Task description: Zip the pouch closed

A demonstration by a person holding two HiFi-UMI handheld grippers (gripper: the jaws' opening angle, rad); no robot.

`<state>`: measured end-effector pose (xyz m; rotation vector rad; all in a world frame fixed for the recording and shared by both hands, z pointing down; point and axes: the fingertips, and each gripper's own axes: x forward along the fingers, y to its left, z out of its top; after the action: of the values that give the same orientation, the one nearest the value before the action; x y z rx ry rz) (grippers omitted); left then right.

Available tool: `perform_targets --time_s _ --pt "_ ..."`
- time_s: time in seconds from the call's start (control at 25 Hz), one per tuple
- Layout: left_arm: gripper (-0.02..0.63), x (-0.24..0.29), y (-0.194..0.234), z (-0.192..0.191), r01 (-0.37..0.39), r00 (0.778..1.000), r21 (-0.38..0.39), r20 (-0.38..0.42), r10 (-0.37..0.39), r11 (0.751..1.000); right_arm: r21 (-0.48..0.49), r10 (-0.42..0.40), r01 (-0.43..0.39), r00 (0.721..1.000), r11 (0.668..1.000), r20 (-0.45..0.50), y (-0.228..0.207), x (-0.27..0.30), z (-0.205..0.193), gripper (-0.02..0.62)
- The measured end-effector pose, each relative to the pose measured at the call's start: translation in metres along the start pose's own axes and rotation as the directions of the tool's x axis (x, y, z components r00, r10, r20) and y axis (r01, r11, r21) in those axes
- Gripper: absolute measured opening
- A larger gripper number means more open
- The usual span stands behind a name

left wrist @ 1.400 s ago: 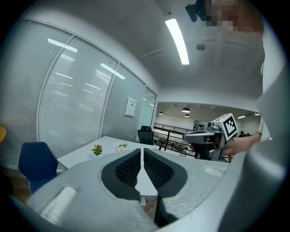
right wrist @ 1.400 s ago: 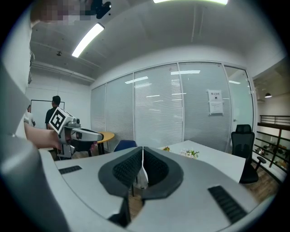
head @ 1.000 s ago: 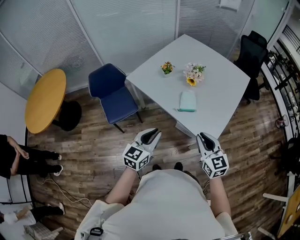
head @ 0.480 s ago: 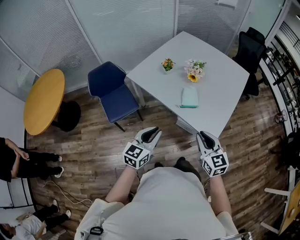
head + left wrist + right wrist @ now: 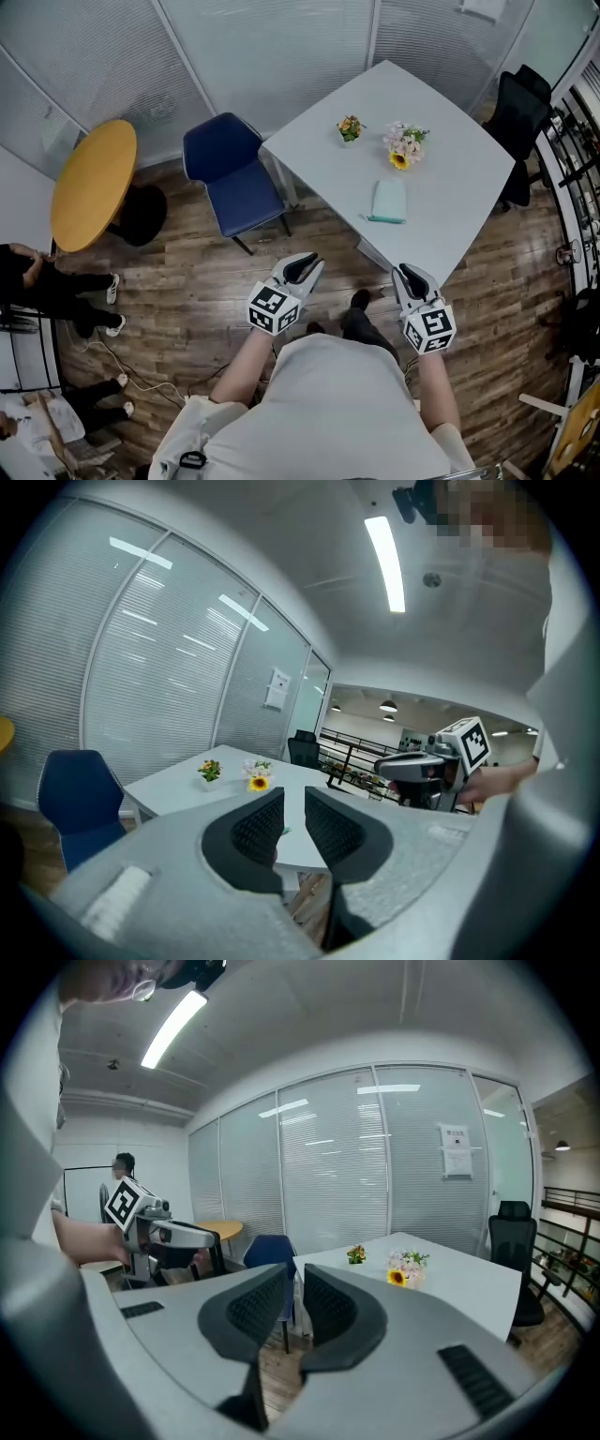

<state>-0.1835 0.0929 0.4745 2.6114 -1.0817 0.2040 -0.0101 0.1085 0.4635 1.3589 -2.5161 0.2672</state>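
Note:
A mint-green pouch (image 5: 388, 201) lies flat on the white table (image 5: 450, 187), near its front edge. Both grippers hang close to my body over the wooden floor, short of the table and well apart from the pouch. My left gripper (image 5: 305, 265) points toward the table corner, jaws together and holding nothing. My right gripper (image 5: 409, 275) is likewise shut and empty. In the left gripper view the left gripper (image 5: 294, 799) faces the table, with the right gripper (image 5: 427, 766) to its right. The right gripper (image 5: 296, 1277) looks along its closed jaws toward the table (image 5: 450, 1283).
A small flower pot (image 5: 351, 127) and a bouquet with a sunflower (image 5: 405, 150) stand behind the pouch. A blue chair (image 5: 234, 183) sits left of the table, a round yellow table (image 5: 92, 190) further left, a black office chair (image 5: 525, 112) at right. People stand at the left edge (image 5: 47, 286).
I have stepped a little toward the table, one foot now forward. Both grippers stay in the same pose, shut. The people at the left have shifted.

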Motion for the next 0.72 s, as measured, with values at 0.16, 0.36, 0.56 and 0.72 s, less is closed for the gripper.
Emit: perform_targets --time_s 0.16,0.36,0.56,0.72 --pt "0.074 0.023 0.014 0.003 -0.037 0.999 -0.022 -0.009 0.037 0.999 -0.01 0.043 -0.043 0.999 0.999 -0.015 -0.024 0.026 0.006 0.058" --pt "0.074 0.06 0.033 0.009 -0.067 0.997 -0.035 -0.031 0.066 0.997 -0.016 0.095 -0.096 0.994 0.995 -0.044 -0.057 0.061 0.009 0.058" --pt "0.074 0.102 0.05 0.006 -0.092 0.995 -0.069 -0.047 0.088 0.993 -0.013 0.146 -0.147 0.986 0.989 -0.077 -0.091 0.09 0.002 0.058" --pt "0.074 0.138 0.053 0.0 -0.111 0.99 -0.081 -0.091 0.104 0.99 0.01 0.184 -0.184 0.977 0.983 -0.109 -0.123 0.107 -0.011 0.058"
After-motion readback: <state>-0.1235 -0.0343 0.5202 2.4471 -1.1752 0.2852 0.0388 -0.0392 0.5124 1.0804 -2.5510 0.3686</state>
